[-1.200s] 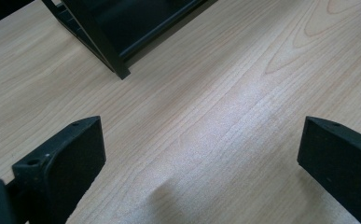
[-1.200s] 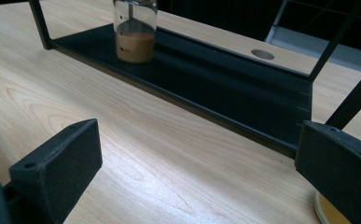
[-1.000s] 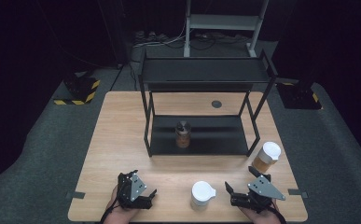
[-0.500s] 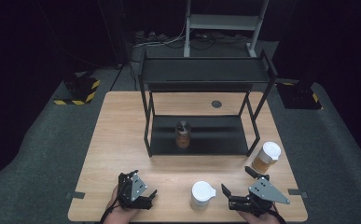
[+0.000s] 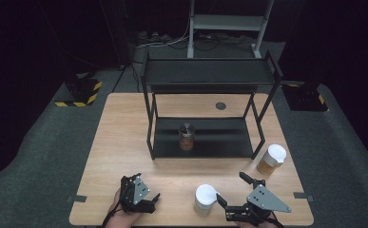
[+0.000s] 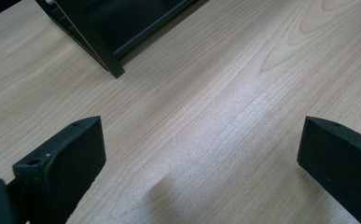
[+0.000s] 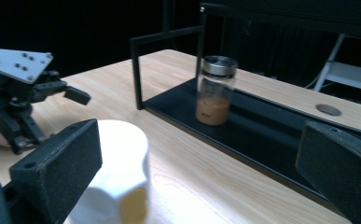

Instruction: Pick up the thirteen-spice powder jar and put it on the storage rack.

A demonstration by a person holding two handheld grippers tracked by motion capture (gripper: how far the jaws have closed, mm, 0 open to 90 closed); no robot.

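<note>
The white-lidded jar [image 5: 205, 199] stands upright near the front edge of the worktop [image 5: 124, 137], between the two hands, and it's much the nearer to the right tongs [image 5: 230, 193]. In the high view the right tongs point leftward, jaws spread wide, with the jar just beyond their tips, not yet between them. Through the right gripper view the jar's white lid [image 7: 117, 154] crowds in right beside the left-hand jaw, low in the frame, so the jar lies off to that jaw's side and not on the centre line. Nothing is gripped there; both jaws stand wide apart around open air.

The jar's long axis is vertical, so a sideways close around its body looks the likely grasp, and I'd judge the right tongs need to swing toward it to get it centred.

Over on the other side, the left tongs [image 5: 149, 198] sit low over bare wood, jaws also spread wide and empty; the left gripper view looks across plain grain toward a foot of the black rack [image 6: 108, 51]. They're well apart from the jar.

Farther out: a steel-capped jar [image 5: 187, 136] of brown stuff stands on the rack's lower shelf, and a second white-lidded jar [image 5: 271, 159] stands by the rack's right front leg.
</note>
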